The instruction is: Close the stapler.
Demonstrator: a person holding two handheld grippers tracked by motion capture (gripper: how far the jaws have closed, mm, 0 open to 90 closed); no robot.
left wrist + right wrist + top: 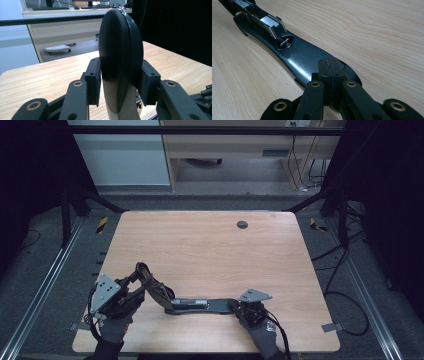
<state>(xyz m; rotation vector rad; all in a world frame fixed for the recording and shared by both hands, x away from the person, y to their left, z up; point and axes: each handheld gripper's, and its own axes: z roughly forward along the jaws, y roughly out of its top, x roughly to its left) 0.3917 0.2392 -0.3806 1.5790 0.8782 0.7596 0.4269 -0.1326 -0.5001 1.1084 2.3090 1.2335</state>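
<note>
A black stapler lies opened out near the table's front edge. Its base [212, 305] [304, 57] rests flat on the wood, with the metal staple channel [265, 21] bared along it. The rounded black top arm [152, 287] [121, 50] is swung up to the left. My left gripper [140, 276] [121, 80] is shut on that arm, a pad [94, 80] pressing on each side. My right gripper [234, 306] [329, 67] is shut, jaws together with nothing between them, its tip resting on the base's near end.
The wooden table [210, 245] has a round cable hole [242, 224] at the back. Dark frame rails and cables [345, 295] run along the floor on both sides. A desk and a cabinet stand beyond the far edge.
</note>
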